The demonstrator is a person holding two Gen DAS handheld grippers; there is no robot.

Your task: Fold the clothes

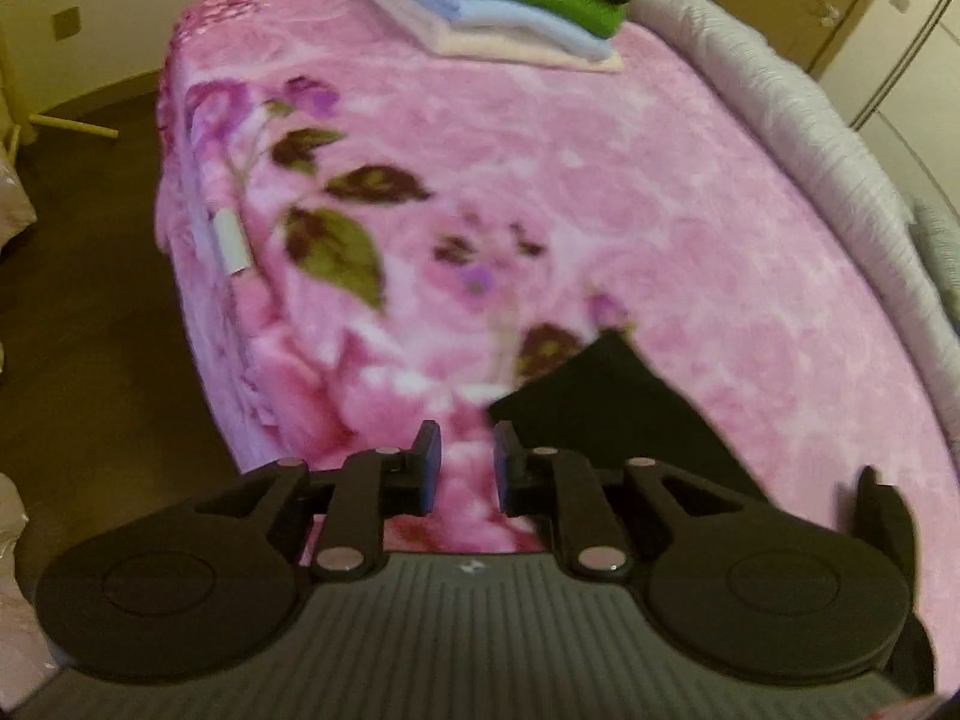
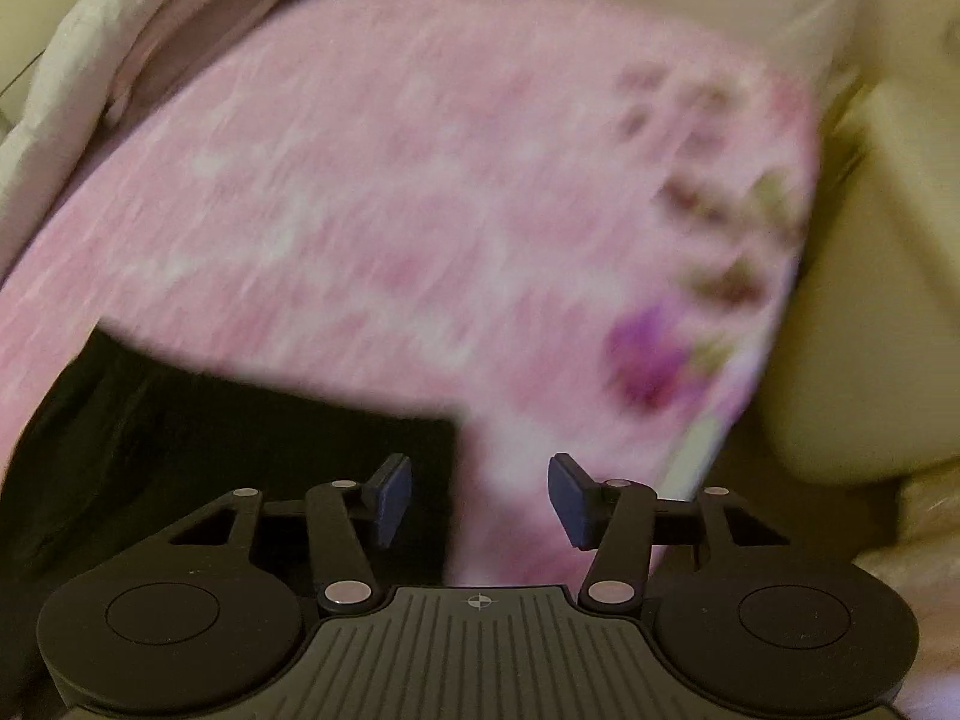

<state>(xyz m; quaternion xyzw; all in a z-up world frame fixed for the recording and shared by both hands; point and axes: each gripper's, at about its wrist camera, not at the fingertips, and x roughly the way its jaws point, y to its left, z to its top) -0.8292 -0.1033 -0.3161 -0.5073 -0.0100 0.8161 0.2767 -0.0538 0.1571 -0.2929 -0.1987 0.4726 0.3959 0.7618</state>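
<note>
A: Where's the garment?

B: Black garment (image 1: 606,414) lies flat on the pink floral blanket (image 1: 540,192), near edge of the bed. In the left wrist view one corner of it pokes up just right of the left gripper (image 1: 467,468). In the right wrist view it's a dark slab (image 2: 240,438) at lower left, its straight edge ending right behind that gripper's left finger.

A: Left gripper state?

B: Narrow gap btw the blue pads (image 1: 429,468), nothing in it. Pink blanket shows through the gap. The right-hand pad sits at the cloth's corner; touching or just over it, can't tell.

A: And the right gripper (image 2: 480,498)?

B: Spread wide, empty. Left pad (image 2: 393,501) is over the black cloth, the other pad over bare blanket. Frame's v. blurred, so whether the pad touches the fabric isn't clear.

A: Anything else on the bed?

B: Far end, left wrist view: stack of folded clothes (image 1: 504,6), cream and white at the bottom, pale blue above, green on top w/ something black beside the green. Grey ribbed cushion (image 1: 798,132) runs along the bed's right side. Small white tag (image 1: 231,240) on the blanket's left edge. Dark floor (image 1: 90,312) left of the bed.
</note>
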